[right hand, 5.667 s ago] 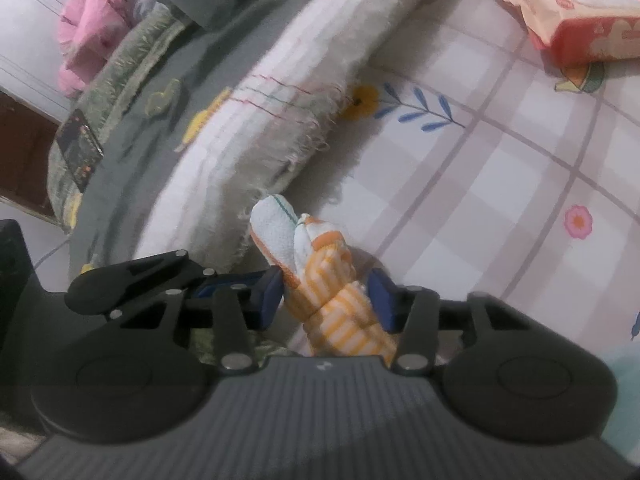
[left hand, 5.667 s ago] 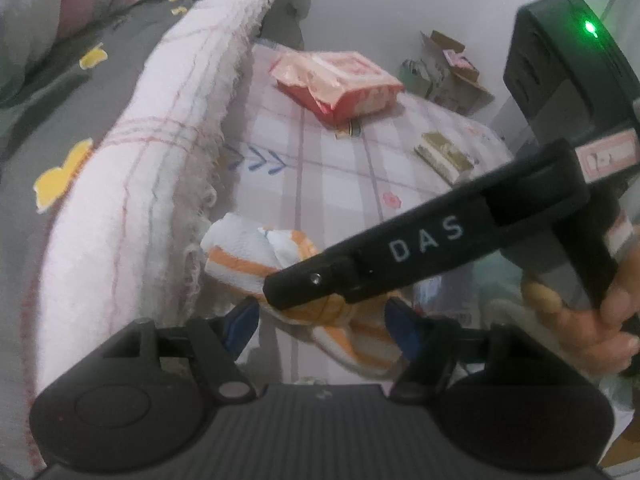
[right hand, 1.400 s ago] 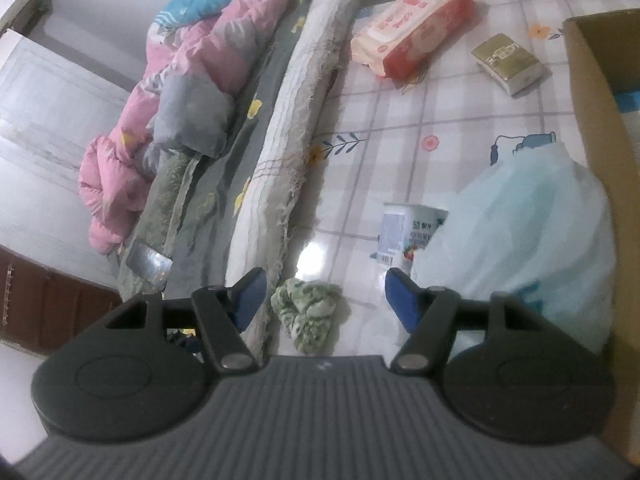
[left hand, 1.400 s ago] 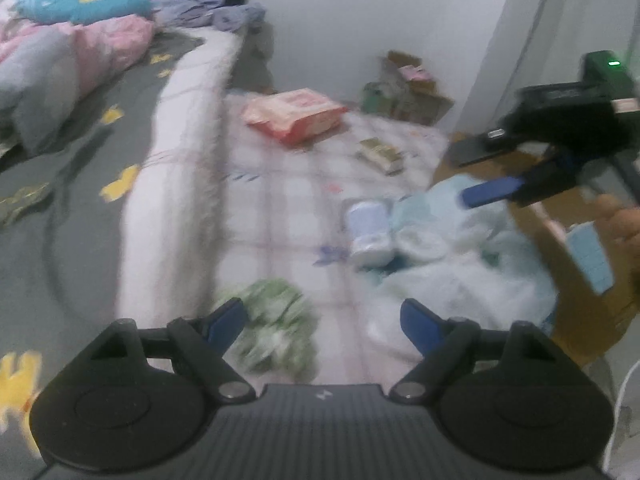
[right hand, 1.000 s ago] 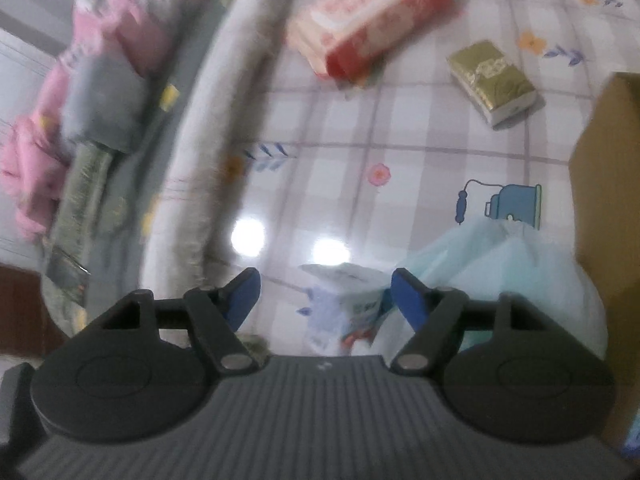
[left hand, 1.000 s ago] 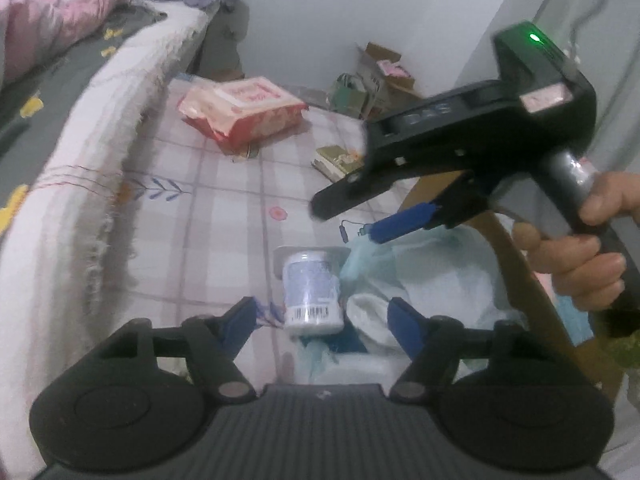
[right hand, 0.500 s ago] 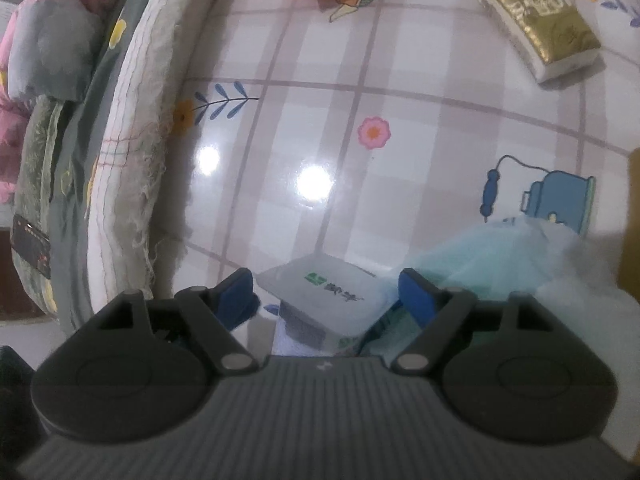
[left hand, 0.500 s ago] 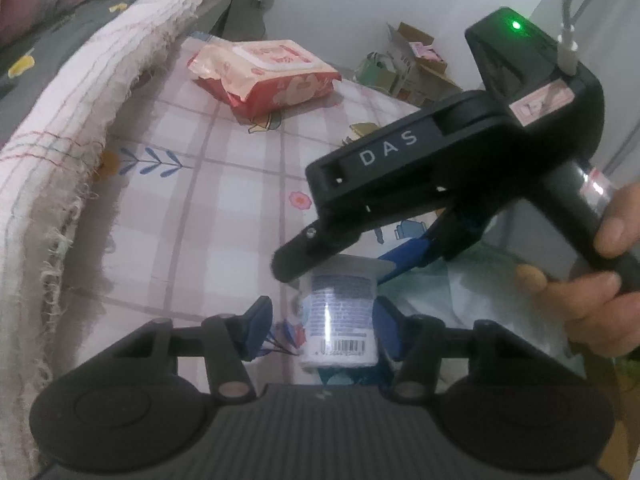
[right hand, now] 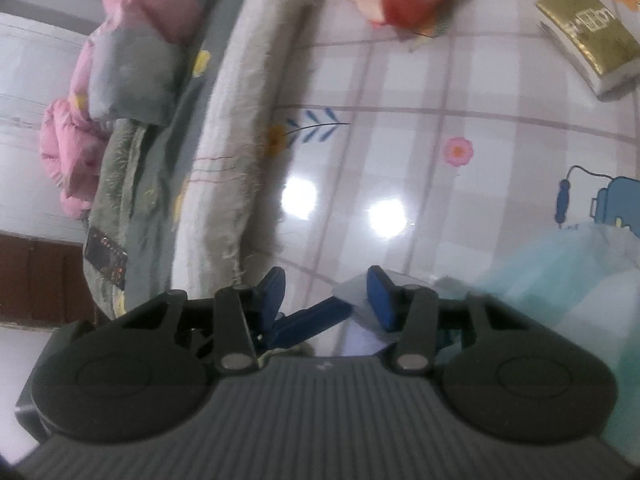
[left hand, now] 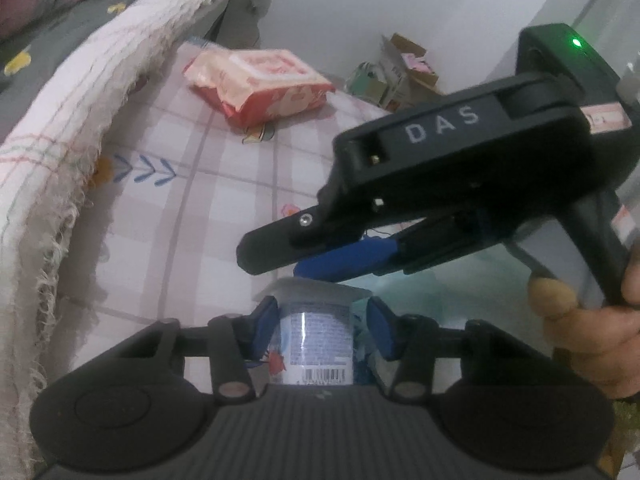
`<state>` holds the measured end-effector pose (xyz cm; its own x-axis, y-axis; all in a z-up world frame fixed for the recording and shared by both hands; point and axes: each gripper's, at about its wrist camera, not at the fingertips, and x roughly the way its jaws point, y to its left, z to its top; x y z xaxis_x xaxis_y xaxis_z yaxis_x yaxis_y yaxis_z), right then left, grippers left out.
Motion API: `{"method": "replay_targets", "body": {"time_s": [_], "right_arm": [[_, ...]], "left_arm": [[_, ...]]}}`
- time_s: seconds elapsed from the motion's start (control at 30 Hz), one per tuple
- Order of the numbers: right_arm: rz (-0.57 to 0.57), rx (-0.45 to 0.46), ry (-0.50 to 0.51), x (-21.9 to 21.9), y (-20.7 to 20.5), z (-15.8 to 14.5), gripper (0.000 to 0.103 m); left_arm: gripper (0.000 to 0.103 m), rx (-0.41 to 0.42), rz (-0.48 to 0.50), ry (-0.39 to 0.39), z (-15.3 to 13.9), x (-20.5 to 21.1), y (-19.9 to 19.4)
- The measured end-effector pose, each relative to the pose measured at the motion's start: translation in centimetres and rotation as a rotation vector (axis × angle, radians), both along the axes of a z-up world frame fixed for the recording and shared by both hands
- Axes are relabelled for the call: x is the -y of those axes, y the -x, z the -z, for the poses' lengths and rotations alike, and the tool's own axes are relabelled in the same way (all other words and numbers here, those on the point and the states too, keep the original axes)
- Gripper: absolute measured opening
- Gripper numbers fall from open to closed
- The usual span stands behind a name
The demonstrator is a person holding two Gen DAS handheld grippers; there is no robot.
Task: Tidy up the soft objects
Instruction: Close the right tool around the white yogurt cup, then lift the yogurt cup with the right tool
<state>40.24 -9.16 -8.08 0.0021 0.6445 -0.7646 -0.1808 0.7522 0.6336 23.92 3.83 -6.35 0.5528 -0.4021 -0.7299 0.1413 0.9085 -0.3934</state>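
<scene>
A white plastic tub with a barcode label stands on the checked floor mat. My left gripper has its blue fingers on both sides of the tub, closed on it. My right gripper is half open just above the tub's lid, its fingers apart and empty. It also shows in the left wrist view, hovering over the tub. A light blue plastic bag lies right of the tub.
A pink and red soft pack and a gold packet lie farther out on the mat. A fringed white blanket edge and the bed run along the left. Cardboard boxes stand by the far wall.
My left gripper has moved in and closed its fingers onto the tub. My right gripper has come down close over the tub's lid and narrowed a little.
</scene>
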Motion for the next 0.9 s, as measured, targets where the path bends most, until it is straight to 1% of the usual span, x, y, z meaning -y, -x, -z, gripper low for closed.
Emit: {"method": "replay_targets", "body": {"time_s": [0.07,0.13,0.17,0.2,0.3,0.37,0.43,0.47,0.53,0.57,0.7,0.8,0.9], "right_arm": [[0.025,0.015,0.063,0.2,-0.1,-0.2,0.046],[0.041,-0.007,0.105,0.6,-0.5,0.4,0.049],[0.051,-0.027,0.12,0.8,-0.7,0.9,0.056],[0.064,-0.054,0.133,1.1,-0.9,1.4,0.065],[0.08,-0.115,0.115,1.7,-1.3,2.4,0.071],[0.08,-0.144,0.109,1.7,-1.6,2.8,0.073],[0.079,-0.175,0.095,1.8,-1.9,3.3,0.076],[0.074,-0.185,0.091,1.7,-2.0,3.5,0.078],[0.077,-0.206,0.071,1.7,-2.1,3.7,0.08],[0.077,-0.207,0.065,1.7,-2.1,3.7,0.082],[0.078,-0.188,0.036,1.6,-1.7,3.4,0.082],[0.096,-0.183,-0.006,1.7,-1.6,3.2,0.082],[0.103,-0.149,-0.043,1.9,-1.3,1.9,0.082]], "left_arm": [[0.049,-0.007,-0.002,-0.03,0.1,0.2,0.0],[0.049,-0.039,-0.003,-0.04,0.6,0.3,-0.3],[0.049,-0.055,-0.003,-0.035,0.9,0.3,-0.4],[0.05,-0.07,-0.002,-0.032,1.1,0.4,-0.6],[0.051,-0.094,-0.002,-0.031,1.6,0.4,-1.1],[0.053,-0.126,-0.007,-0.022,2.1,0.3,-1.7],[0.054,-0.165,-0.015,0.006,2.8,0.1,-2.5],[0.054,-0.158,-0.033,-0.003,3.0,0.0,-2.7],[0.053,-0.158,-0.042,0.008,3.0,0.0,-3.0],[0.053,-0.159,-0.045,0.009,3.0,0.0,-3.1],[0.051,-0.154,-0.051,-0.002,2.9,-0.1,-2.9],[0.051,-0.143,-0.058,0.002,2.6,-0.3,-2.6],[0.052,-0.112,-0.058,-0.007,1.9,-0.3,-2.1]]}}
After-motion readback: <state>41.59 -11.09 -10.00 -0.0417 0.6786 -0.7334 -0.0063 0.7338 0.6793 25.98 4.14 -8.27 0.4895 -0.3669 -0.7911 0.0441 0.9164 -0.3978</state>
